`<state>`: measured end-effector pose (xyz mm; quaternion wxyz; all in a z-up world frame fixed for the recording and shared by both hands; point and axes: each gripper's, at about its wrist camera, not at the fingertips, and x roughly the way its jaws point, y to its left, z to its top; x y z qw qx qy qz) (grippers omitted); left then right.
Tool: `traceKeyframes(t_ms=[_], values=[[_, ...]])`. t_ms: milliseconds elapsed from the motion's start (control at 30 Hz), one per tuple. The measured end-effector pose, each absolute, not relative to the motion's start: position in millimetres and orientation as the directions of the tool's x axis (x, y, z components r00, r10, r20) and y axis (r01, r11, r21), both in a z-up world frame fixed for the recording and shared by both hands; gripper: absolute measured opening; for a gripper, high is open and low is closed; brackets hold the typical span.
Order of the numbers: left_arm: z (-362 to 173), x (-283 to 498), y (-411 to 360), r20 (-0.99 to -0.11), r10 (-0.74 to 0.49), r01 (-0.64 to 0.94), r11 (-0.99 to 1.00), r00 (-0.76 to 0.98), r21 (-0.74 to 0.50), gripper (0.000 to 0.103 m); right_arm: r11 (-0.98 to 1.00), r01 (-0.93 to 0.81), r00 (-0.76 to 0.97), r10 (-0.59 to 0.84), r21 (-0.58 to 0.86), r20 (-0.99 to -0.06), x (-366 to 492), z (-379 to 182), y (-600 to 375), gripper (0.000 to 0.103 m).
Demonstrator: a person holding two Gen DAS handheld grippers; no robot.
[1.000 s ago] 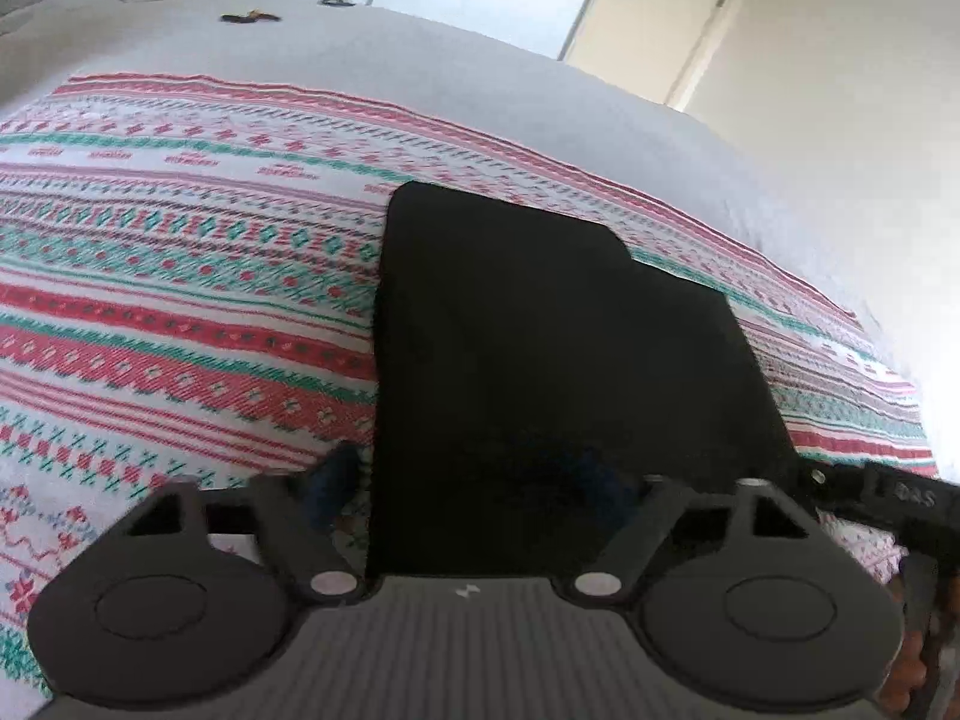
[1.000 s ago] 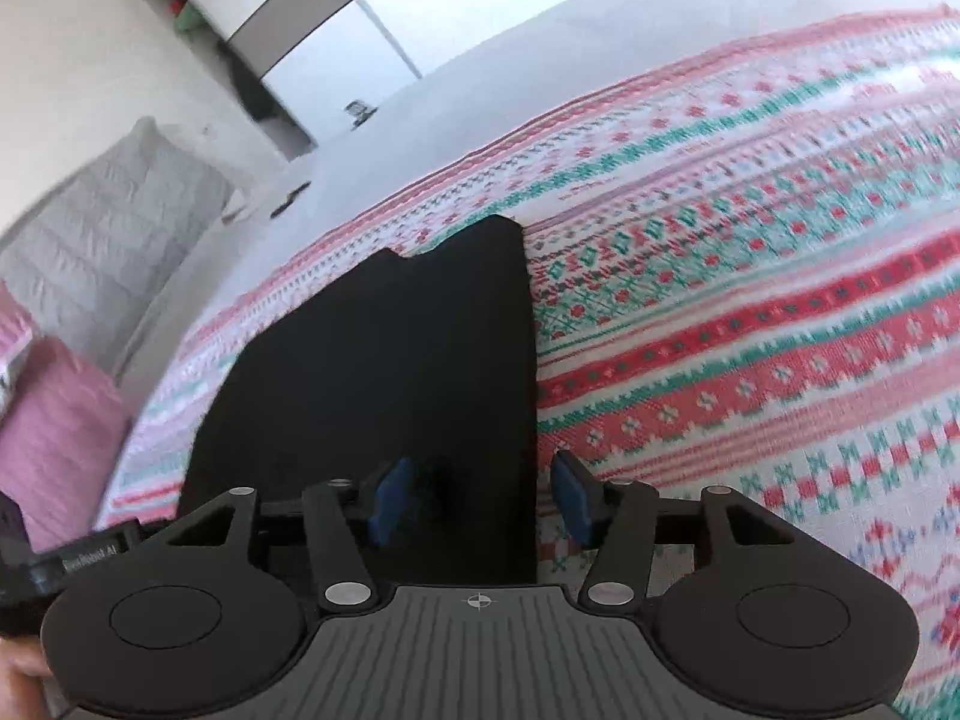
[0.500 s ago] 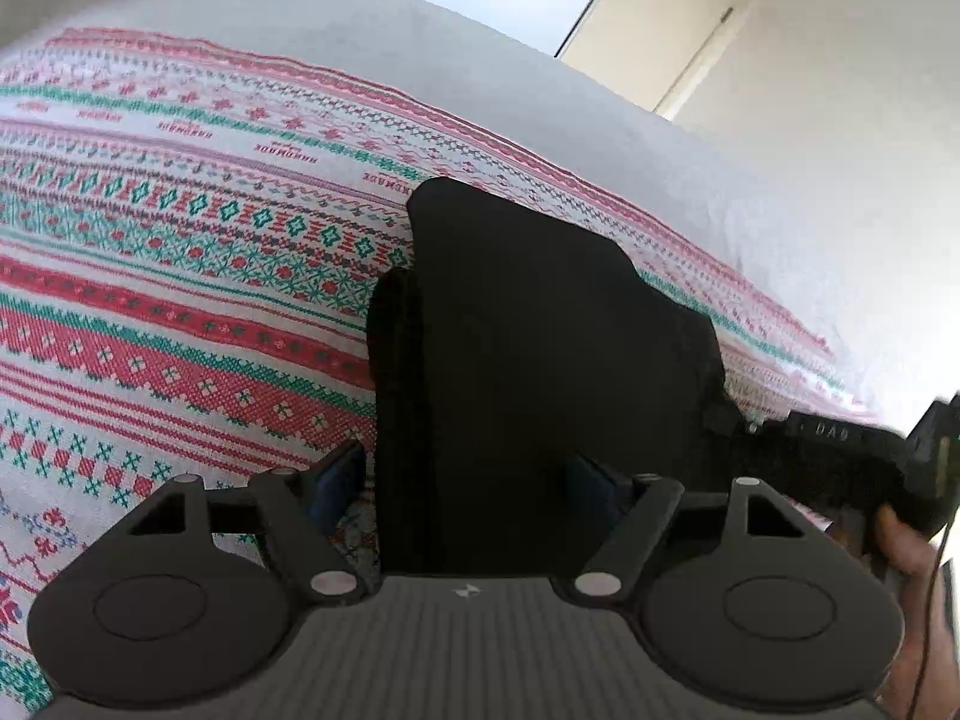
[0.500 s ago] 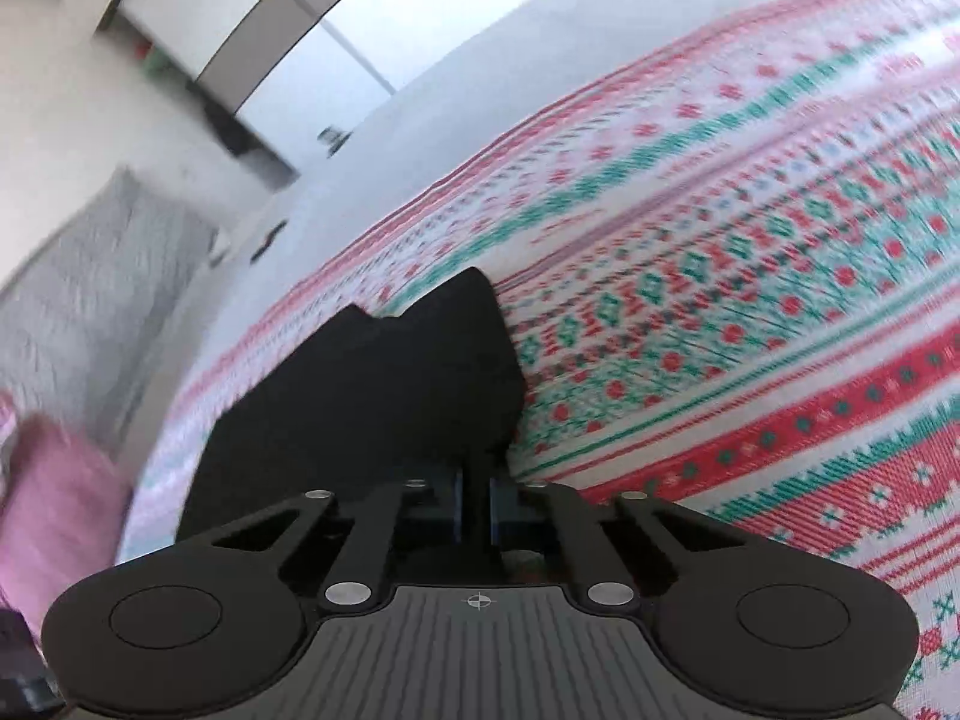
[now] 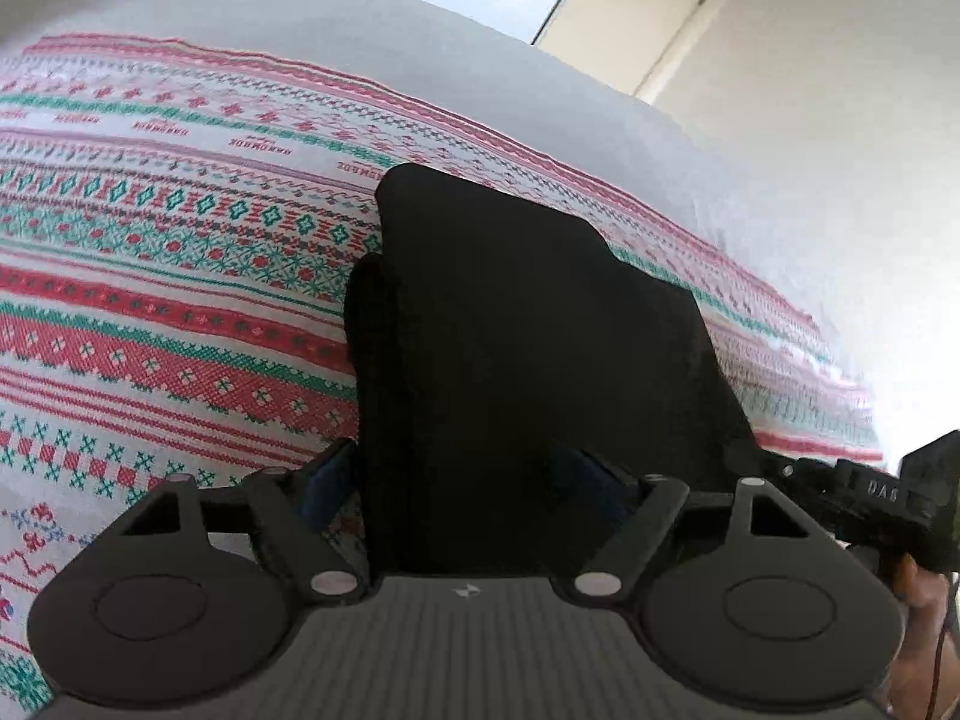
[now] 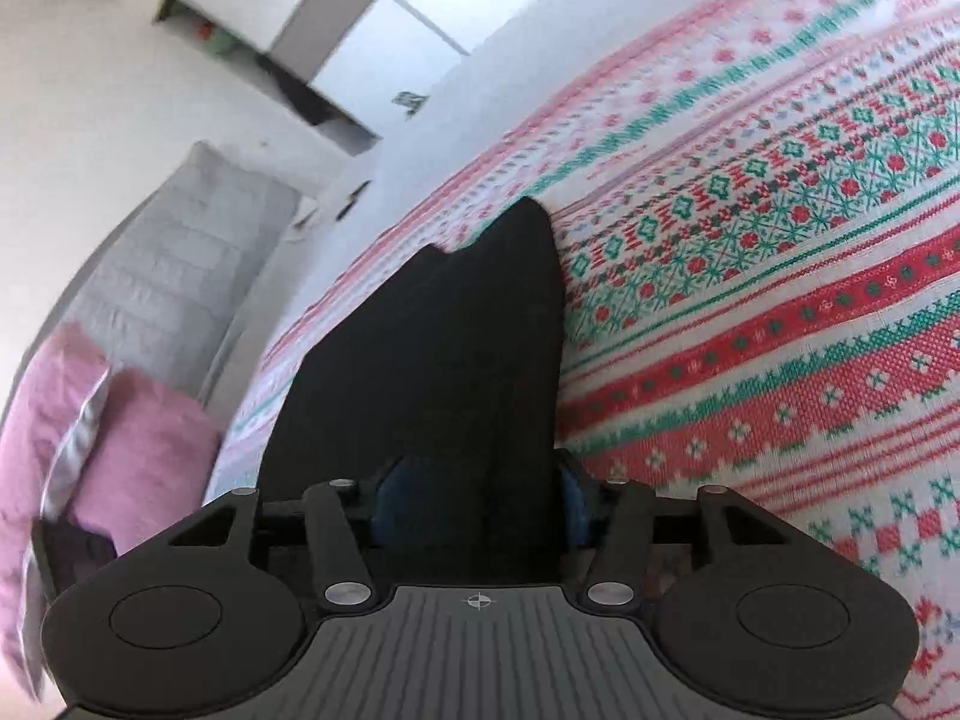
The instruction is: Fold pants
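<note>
Left gripper: jaws apart and closing, straddling the near left edge of the pants; the pads do not look pressed on the cloth, so nothing is held.
Right gripper: jaws apart and opening, with the near right edge of the pants between the blue pads; the cloth looks let go rather than pinched.
Pants: black, already folded into a compact stack, lying flat on the bed; a doubled layer bulges out along the left side.
Bed cover: red, green and white patterned blanket under the pants, with plain grey bedding beyond it on the far side.
Surroundings: pink pillows at the left in the right wrist view; a door far behind the bed.
Step in hand: judged to be a late fold, both grippers working the near edge of the stack.
Next move: probably pinch both near corners firmly and at the same time, then carry them to the far edge, keeping the layers squared so the left bulge does not spill out.
</note>
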<state>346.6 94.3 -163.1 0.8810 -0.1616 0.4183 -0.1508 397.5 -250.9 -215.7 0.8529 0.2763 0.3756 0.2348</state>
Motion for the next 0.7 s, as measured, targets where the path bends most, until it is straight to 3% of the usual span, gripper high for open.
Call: traceKeyframes(t_ms=[33, 133, 233, 300, 500, 700], values=[[-163.7, 345.8, 94.7, -0.683, -0.403, 0.135, 0.901, 0.609, -0.411, 0.05, 0.77, -0.207, 0.619, 0.581, 0.604, -0.528, 395.2, -213.2, -244.9, 0.034], [-163.0, 344.5, 100.5, -0.67, -0.405, 0.103, 0.891, 0.623, -0.443, 0.032, 0.819, -0.183, 0.644, 0.518, 0.544, -0.563, 393.0, -204.8, -232.7, 0.015], [-154.1, 336.1, 97.4, -0.658, -0.401, 0.106, 0.892, 0.637, -0.44, 0.012, 0.828, -0.131, 0.654, 0.486, 0.546, -0.58, 387.2, -194.8, -230.0, 0.011], [-145.4, 325.2, 91.9, -0.647, -0.422, 0.115, 0.88, 0.635, -0.462, 0.007, 0.83, -0.098, 0.655, 0.469, 0.549, -0.592, 375.4, -186.1, -235.5, 0.01], [-133.6, 272.6, 78.6, -0.669, -0.469, 0.115, 0.857, 0.576, -0.502, 0.004, 0.783, 0.058, 0.582, 0.478, 0.62, -0.658, 340.0, -174.0, -261.2, 0.009], [-128.8, 217.7, 64.7, -0.697, -0.482, 0.171, 0.867, 0.532, -0.469, 0.005, 0.78, 0.083, 0.521, 0.496, 0.62, -0.694, 284.4, -170.6, -281.9, 0.009]])
